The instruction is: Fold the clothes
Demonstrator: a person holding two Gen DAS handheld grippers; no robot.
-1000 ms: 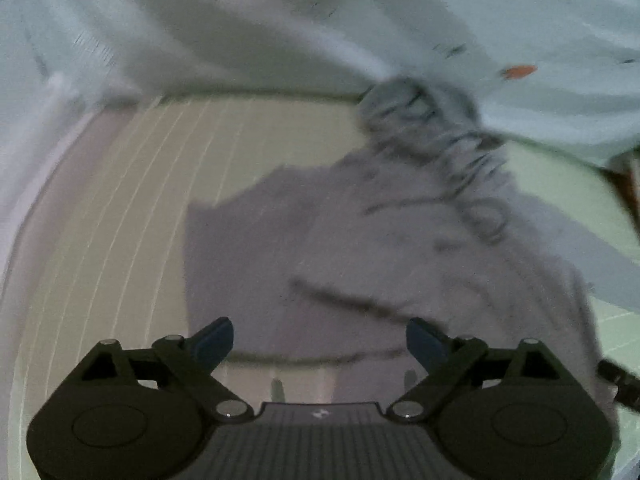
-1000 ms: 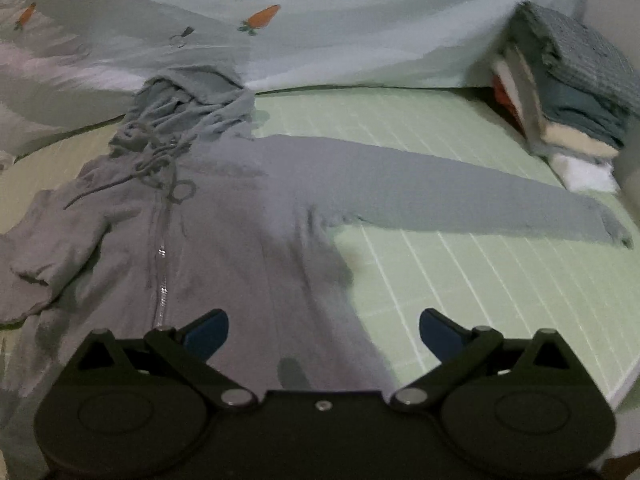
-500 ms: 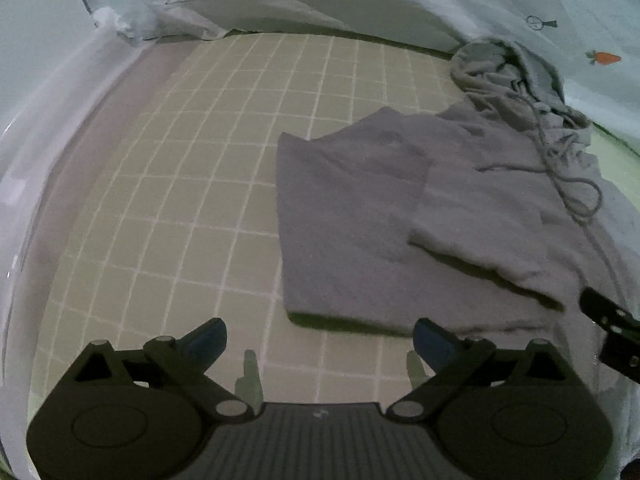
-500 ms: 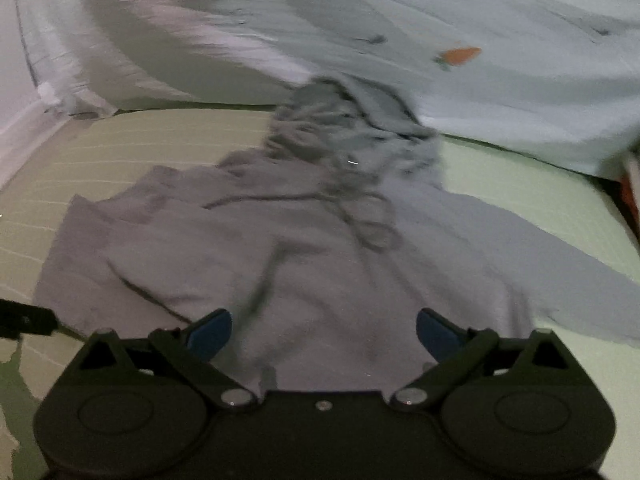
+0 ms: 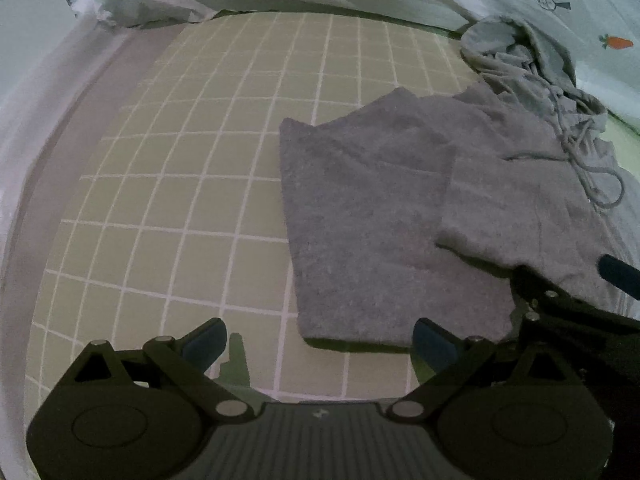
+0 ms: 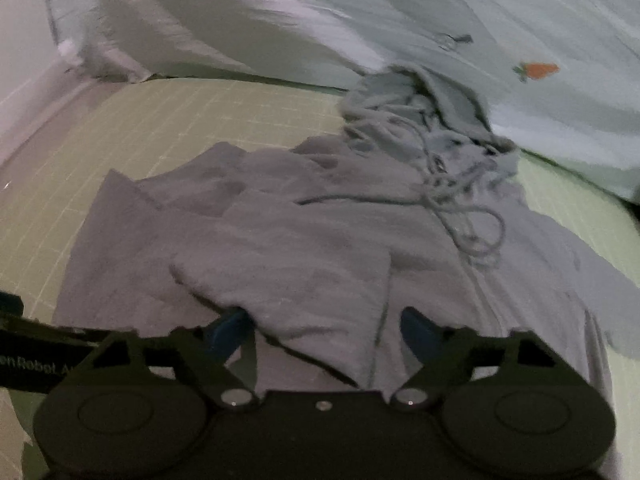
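Observation:
A grey zip hoodie (image 5: 380, 216) lies on a green grid mat (image 5: 180, 184), hood (image 5: 520, 52) at the far end, drawstrings loose. Its left sleeve is folded across the body (image 6: 304, 264). My left gripper (image 5: 320, 340) is open and empty, hovering just short of the folded sleeve's near edge. My right gripper (image 6: 328, 328) is open, low over the sleeve's cuff end, its left finger (image 6: 228, 328) tucked at the fabric edge; nothing is clamped. The right gripper also shows in the left wrist view (image 5: 560, 300).
A pale bed sheet (image 6: 400, 20) with small carrot prints (image 6: 538, 69) is bunched behind the hood. A white wall (image 5: 24, 80) borders the mat on the left. The mat's left half is bare grid.
Both grippers swung left and came down toward the folded left sleeve. The right gripper turned away from the outstretched right sleeve and now sits beside the left gripper.

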